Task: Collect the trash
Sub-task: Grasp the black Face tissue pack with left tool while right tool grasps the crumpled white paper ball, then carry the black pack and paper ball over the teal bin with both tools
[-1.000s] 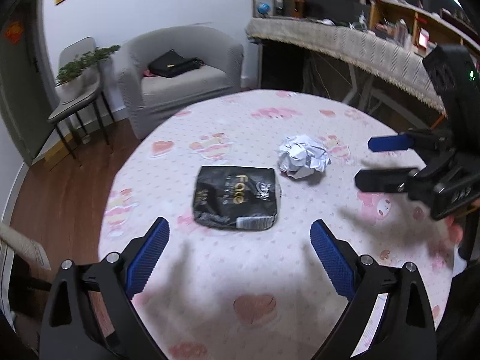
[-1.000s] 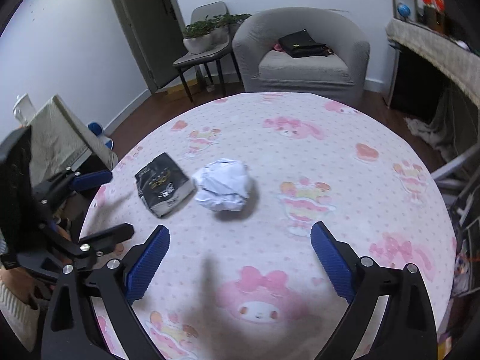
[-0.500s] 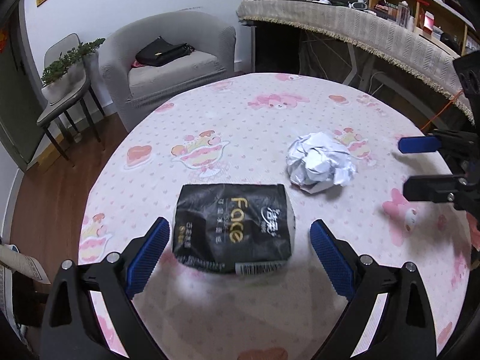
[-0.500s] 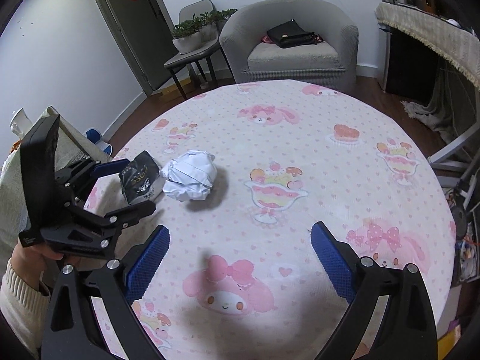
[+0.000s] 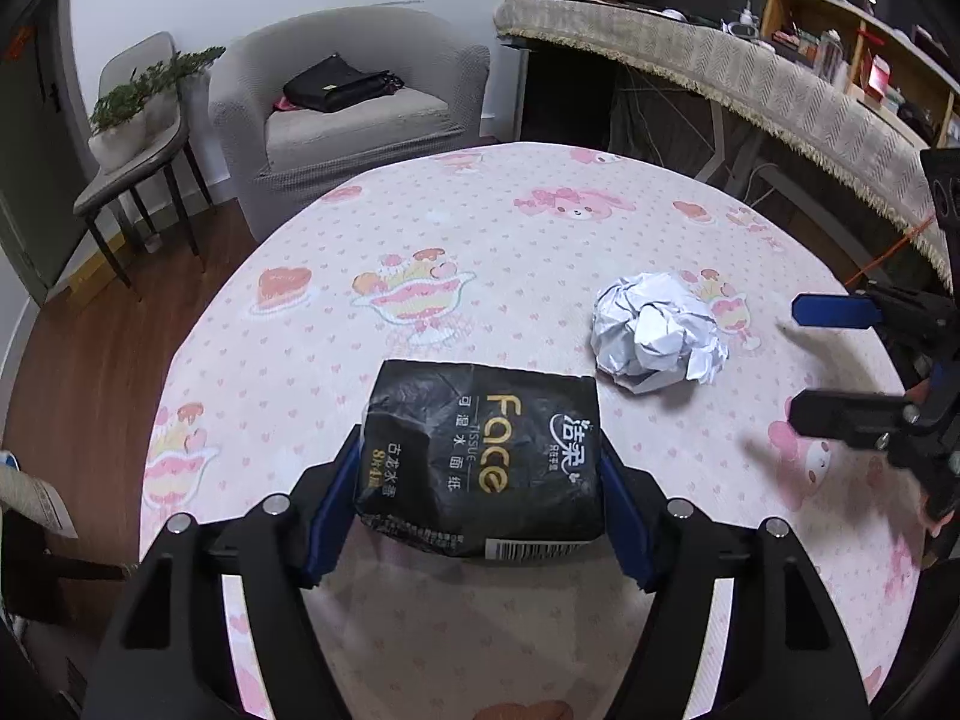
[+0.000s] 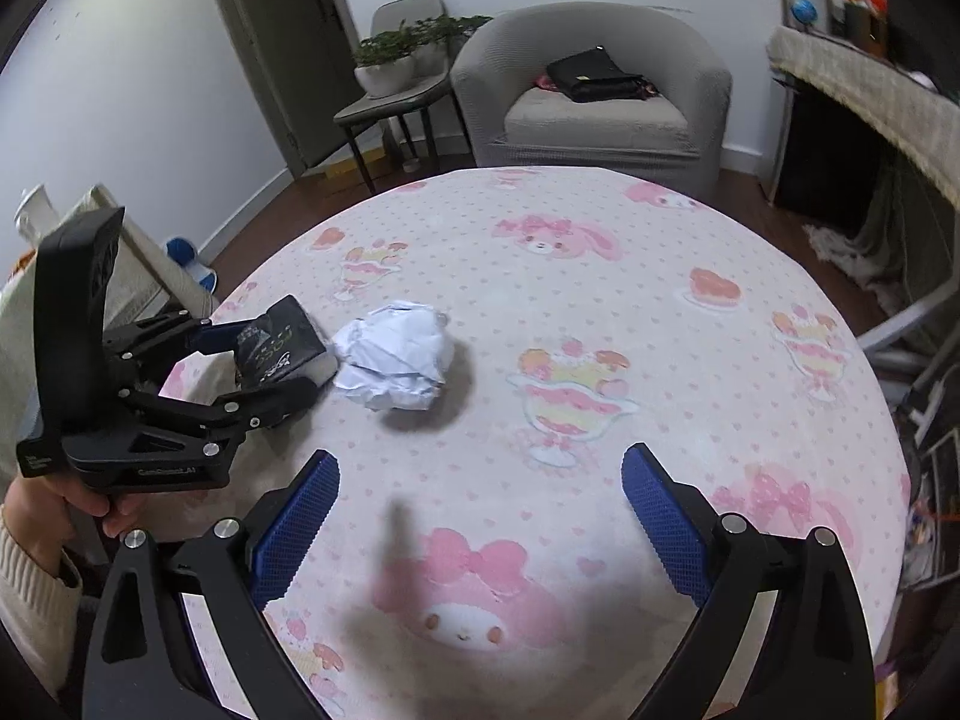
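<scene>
A black tissue pack [image 5: 474,414] lies on the round table [image 5: 480,228] with its pink cartoon cloth. My left gripper [image 5: 480,465] straddles it; its jaws are closing, and both blue pads touch the pack's sides. In the right wrist view, the left gripper [image 6: 276,360] grips the pack [image 6: 285,336] at the table's left edge. A crumpled white paper ball [image 5: 654,330] sits just right of the pack, untouched. My right gripper [image 6: 480,459] hovers open over the cloth, nearer than the paper ball [image 6: 396,360], with nothing between its fingers. It also shows at the right [image 5: 801,360].
Beyond the table stand a grey armchair [image 5: 360,120] with a black bag on it and a chair holding potted plants [image 5: 138,132]. A long fringed counter [image 5: 750,78] runs along the right. A person's hand in a cream sleeve [image 6: 66,504] holds the left gripper.
My left gripper came forward and down over the black tissue pack, and its jaws have narrowed from wide open onto the pack's sides. The right gripper has stayed open, roughly in place.
</scene>
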The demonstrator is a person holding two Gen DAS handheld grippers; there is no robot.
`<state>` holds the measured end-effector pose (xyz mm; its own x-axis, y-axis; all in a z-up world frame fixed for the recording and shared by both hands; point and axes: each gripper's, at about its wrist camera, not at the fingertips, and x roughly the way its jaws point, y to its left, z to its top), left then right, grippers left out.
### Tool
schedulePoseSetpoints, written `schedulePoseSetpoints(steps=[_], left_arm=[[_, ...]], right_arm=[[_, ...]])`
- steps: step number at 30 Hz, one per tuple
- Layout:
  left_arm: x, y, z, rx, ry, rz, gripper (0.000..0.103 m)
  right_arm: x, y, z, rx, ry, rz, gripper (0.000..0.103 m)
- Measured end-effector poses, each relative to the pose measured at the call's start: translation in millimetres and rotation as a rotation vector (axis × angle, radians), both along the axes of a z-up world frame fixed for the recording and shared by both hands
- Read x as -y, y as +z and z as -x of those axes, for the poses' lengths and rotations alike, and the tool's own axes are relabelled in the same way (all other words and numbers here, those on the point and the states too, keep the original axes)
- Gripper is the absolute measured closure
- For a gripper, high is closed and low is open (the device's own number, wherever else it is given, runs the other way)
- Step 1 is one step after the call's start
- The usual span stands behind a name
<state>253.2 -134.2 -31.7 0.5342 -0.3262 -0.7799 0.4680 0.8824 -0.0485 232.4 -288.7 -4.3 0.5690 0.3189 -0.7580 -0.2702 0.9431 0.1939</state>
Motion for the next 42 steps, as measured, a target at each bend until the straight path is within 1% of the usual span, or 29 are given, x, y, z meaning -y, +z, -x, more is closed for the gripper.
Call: schedulePoseSetpoints(steps=[4, 8, 10, 13, 19, 23, 26, 27, 28, 30, 31, 36, 42], left_arm=[[-6, 0, 2, -0.002, 0.024, 0.013, 0.03], [-18, 2, 2, -0.011, 0.053, 0.043, 0.03], [-25, 3, 4, -0.022, 0.067, 0.068, 0.03], [-37, 3, 8, -0.027, 0.085, 0.084, 0.03], [-68, 10, 20, -0.037, 0.142, 0.139, 0.03], [-83, 18, 27, -0.024, 0.162, 0.151, 0.03], [-97, 23, 33, -0.018, 0.185, 0.177, 0.03], [-103, 24, 34, -0.018, 0.197, 0.184, 0.03], [-108, 25, 35, -0.02, 0.202, 0.188, 0.03], [-117, 25, 39, -0.022, 0.216, 0.188, 0.03], [-121, 25, 40, -0.023, 0.223, 0.186, 0.03], [-147, 30, 53, -0.011, 0.259, 0.177, 0.03], [-178, 35, 64, 0.015, 0.332, 0.184, 0.03]], right_arm=[[-13, 0, -3, 0.022, 0.013, 0.052, 0.007], [-23, 1, -8, 0.041, 0.03, 0.062, 0.007], [-31, -2, -12, 0.039, 0.04, 0.082, 0.007], [-40, -7, -19, 0.036, 0.045, 0.112, 0.007], [-52, -11, -33, 0.021, 0.044, 0.136, 0.007], [-57, -12, -39, 0.029, 0.039, 0.147, 0.009], [-58, -13, -46, 0.029, 0.011, 0.149, 0.02], [-59, -13, -48, 0.028, 0.003, 0.141, 0.025], [-61, -13, -49, 0.025, 0.005, 0.137, 0.034], [-68, -14, -52, 0.017, 0.014, 0.149, 0.05], [-72, -13, -53, 0.023, 0.011, 0.169, 0.055], [-90, -3, -49, 0.049, 0.019, 0.17, 0.056], [-126, 11, -38, 0.086, 0.084, 0.181, 0.056]])
